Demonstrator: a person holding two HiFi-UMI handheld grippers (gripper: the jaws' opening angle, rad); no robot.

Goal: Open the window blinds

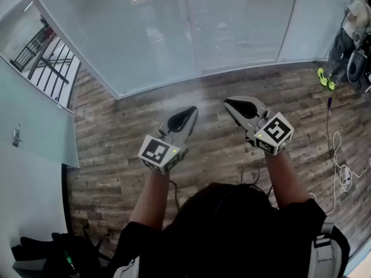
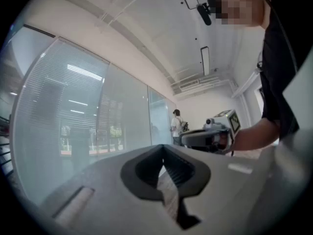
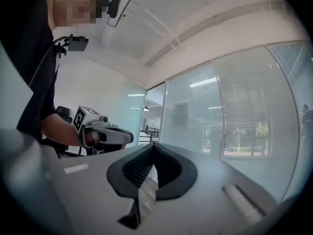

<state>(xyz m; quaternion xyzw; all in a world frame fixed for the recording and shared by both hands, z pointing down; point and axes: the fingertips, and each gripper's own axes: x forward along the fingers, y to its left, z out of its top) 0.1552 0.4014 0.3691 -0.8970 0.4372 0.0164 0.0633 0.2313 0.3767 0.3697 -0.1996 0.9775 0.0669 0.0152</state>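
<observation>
Grey blinds (image 1: 232, 28): slats run level | left gripper (image 1: 192, 109) pressed together, empty | right gripper (image 1: 228, 102) likewise

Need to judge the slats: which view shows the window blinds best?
Right gripper view: the blinds fill its right half, slats clear. Head view shows them from above; left gripper view, hazier, at left.
</observation>
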